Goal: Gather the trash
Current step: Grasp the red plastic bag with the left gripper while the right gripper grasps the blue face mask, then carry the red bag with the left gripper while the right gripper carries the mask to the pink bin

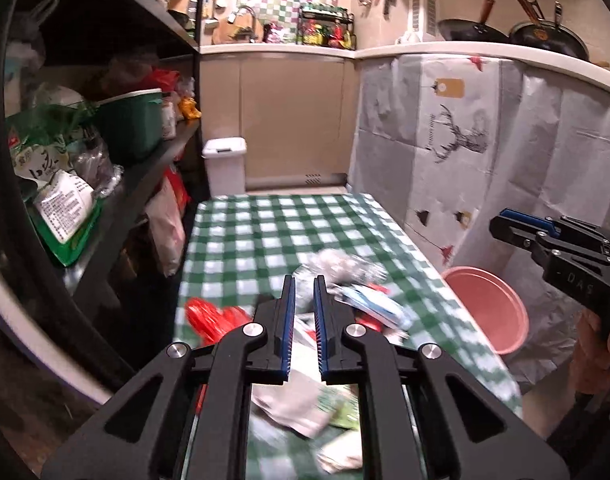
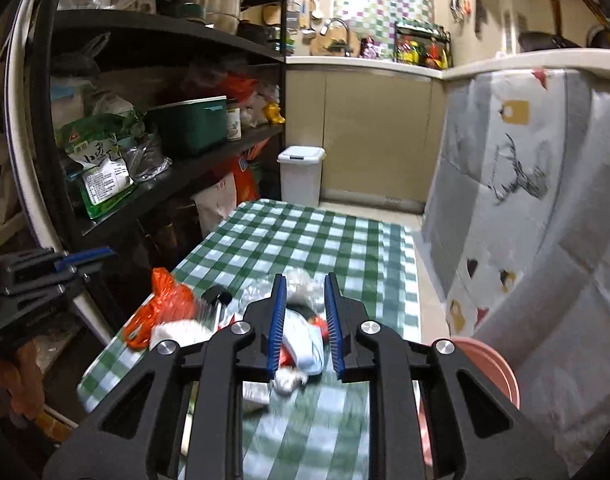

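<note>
Alongside table edge (image 2: pixel 401 280), pink basin (image 2: pixel 501 368).

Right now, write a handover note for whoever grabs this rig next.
Left gripper: jaws nearly closed, holding nothing, above the trash pile.
Right gripper: open, empty, above the white-and-blue wrapper.
Trash on the green-checked tablecloth: orange plastic bag at the left edge, crumpled silver foil, clear crinkled plastic, paper scraps nearest the rig.
Pink round basin sits on the floor right of the table; white lidded bin beyond the far end.
Done: nothing visibly collected.
Left: all of the pile.
</note>
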### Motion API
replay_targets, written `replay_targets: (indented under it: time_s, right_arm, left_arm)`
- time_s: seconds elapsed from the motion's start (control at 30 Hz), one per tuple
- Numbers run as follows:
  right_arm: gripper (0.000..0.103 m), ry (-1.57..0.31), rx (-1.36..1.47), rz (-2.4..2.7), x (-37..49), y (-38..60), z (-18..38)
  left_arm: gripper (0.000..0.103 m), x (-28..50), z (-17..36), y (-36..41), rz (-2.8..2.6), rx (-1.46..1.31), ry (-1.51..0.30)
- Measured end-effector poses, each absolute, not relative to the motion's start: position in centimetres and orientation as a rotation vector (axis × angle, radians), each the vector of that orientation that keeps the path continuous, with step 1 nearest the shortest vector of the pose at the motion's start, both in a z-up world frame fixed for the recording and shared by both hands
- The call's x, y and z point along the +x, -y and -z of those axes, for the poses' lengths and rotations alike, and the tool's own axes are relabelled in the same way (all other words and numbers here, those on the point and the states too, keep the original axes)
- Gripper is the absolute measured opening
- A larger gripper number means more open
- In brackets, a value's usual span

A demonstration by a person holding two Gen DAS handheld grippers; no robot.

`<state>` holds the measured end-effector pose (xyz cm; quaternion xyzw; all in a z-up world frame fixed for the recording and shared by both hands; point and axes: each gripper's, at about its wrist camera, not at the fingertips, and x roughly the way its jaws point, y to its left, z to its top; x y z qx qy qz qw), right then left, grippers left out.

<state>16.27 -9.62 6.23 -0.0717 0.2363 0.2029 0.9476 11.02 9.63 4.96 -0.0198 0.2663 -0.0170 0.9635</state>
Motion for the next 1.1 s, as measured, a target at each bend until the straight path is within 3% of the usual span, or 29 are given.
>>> replay_targets:
  time_s: [0.33,0.4,0.47,0.53,0.63,1.0,1.1]
  right_arm:
    - [0.026,-0.550,-0.175,-0.407,19.7,6.2,2.3]
    - [0.029,-0.572,-0.216,-0.392,20.6,5.7,3.9]
    - [0.035,-0.596,-0.214,-0.383,21.6,5.5,5.0]
    - [0.039,-0.616,-0.220,-0.375,22.6,5.2,6.0]
    - [0.040,-0.638,-0.232,-0.363,23.6,4.9,7.2]
    - [0.040,-0.705,-0.249,-0.350,24.9,4.9,9.2]
    - [0.030,-0.699,-0.259,-0.350,24.9,4.9,9.1]
  left_arm:
    - [0.011,14.1,2.3,-14.7,-0.062,-0.066,-0.589]
    - [0.016,14.7,3.2,-15.1,-0.065,-0.091,-0.615]
    - [0.032,15.2,4.4,-15.6,-0.072,-0.121,-0.642]
    - [0.034,15.7,5.8,-15.9,-0.074,-0.117,-0.677]
    - [0.040,16.1,7.0,-16.3,-0.079,-0.106,-0.704]
    - [0.041,17.1,8.4,-16.3,-0.051,-0.108,-0.748]
    - [0.042,17.4,8.4,-16.3,-0.049,-0.101,-0.754]
